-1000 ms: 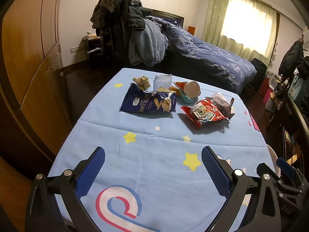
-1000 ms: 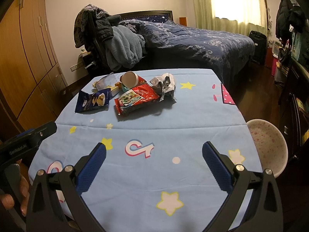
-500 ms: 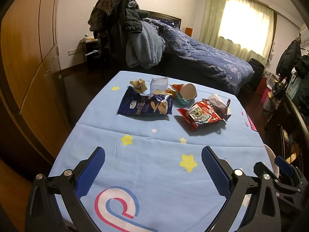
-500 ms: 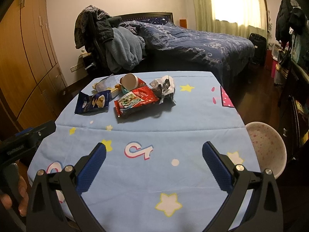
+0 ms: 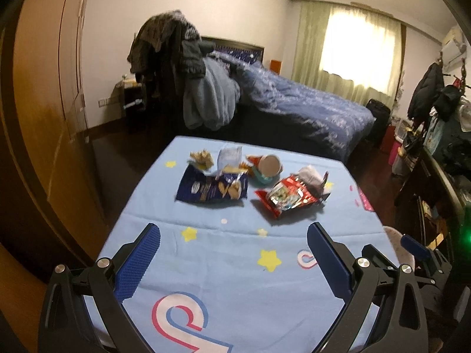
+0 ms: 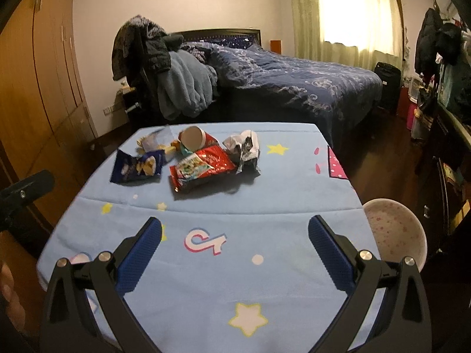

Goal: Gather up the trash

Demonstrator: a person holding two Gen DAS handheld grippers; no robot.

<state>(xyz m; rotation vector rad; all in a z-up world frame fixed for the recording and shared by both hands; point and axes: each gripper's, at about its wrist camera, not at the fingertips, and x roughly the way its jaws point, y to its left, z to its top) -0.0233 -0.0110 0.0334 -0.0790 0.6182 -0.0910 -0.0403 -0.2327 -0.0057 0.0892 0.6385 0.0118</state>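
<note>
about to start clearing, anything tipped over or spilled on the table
Yes. The cup lies on its side, mouth toward the cameras, in the litter at the far end. The blue bag is torn open with chips showing at its mouth. No liquid spill is visible.

Setting: bedroom in a home. Double bed [image 6: 294, 88] with dark headboard and rumpled navy patterned duvet along far wall. Chair heaped with jackets and a grey-blue fleece [image 6: 179, 85] at bed's near corner. Full-height wooden wardrobe [image 5: 50, 94] on left wall. Curtained window [image 6: 353, 11], daylight behind. Coats on hooks [image 5: 426, 88] at right; wall air conditioner [image 5: 454, 44] above them. Table under a light-blue star-print cloth [image 6: 206, 264] in foreground.
</note>
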